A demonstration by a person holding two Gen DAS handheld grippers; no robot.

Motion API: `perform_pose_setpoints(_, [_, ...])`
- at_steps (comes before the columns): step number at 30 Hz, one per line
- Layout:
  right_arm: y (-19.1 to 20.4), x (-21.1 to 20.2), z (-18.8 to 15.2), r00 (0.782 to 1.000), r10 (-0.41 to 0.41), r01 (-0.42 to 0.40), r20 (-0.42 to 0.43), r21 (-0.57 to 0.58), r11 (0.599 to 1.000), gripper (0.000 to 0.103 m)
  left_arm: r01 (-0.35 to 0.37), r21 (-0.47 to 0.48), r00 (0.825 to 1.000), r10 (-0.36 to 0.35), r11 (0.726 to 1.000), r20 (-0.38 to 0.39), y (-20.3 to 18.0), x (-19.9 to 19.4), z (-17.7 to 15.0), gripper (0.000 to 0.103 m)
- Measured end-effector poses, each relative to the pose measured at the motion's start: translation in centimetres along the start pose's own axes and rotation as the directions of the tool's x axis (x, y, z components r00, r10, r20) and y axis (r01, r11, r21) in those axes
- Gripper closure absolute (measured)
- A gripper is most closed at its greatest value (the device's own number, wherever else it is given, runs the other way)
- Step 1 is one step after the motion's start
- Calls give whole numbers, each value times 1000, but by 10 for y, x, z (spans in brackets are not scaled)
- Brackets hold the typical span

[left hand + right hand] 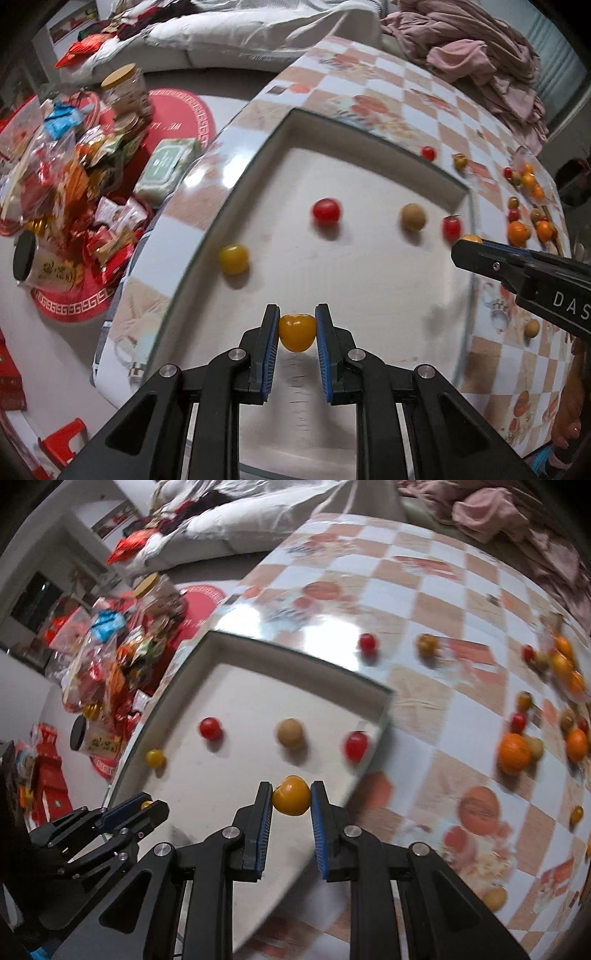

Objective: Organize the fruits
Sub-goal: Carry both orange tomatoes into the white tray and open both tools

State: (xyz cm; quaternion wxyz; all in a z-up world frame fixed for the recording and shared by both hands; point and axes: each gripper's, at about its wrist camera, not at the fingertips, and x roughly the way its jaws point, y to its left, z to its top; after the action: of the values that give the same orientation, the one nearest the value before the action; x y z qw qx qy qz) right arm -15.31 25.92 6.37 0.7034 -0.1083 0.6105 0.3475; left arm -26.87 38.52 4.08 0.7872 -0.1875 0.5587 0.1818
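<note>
Small round orange-yellow tomato point(297, 333) sits clamped between the left gripper's point(296, 328) blue pads, over the shallow white rectangular tray point(369, 280). The right gripper point(291, 798) pinches a second orange tomato point(291, 796) above the tray's right edge.

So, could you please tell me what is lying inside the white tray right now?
In the white tray lie a yellow tomato, a red tomato, a brown fruit and another red tomato. The gripper fingers hide the tray's near part.

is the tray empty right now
No, the tray holds a yellow tomato, two red tomatoes and a brown fruit.
</note>
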Motion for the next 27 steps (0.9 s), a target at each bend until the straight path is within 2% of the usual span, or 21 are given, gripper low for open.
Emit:
perform_pose_setpoints(12, [31, 42, 6, 997, -37, 32, -66, -74, 997, 80, -41, -21, 998, 40, 999, -47, 23, 19, -8, 82])
perform_pose_setpoints(19, [29, 53, 7, 994, -80, 74, -80, -81, 994, 80, -58, -3, 997, 57, 998, -46, 21, 21, -9, 82])
perform_pose_setpoints(27, [25, 59, 3, 991, -93, 85, -97, -79, 993, 80, -81, 28, 995, 82, 996, -62, 15, 24, -11, 80])
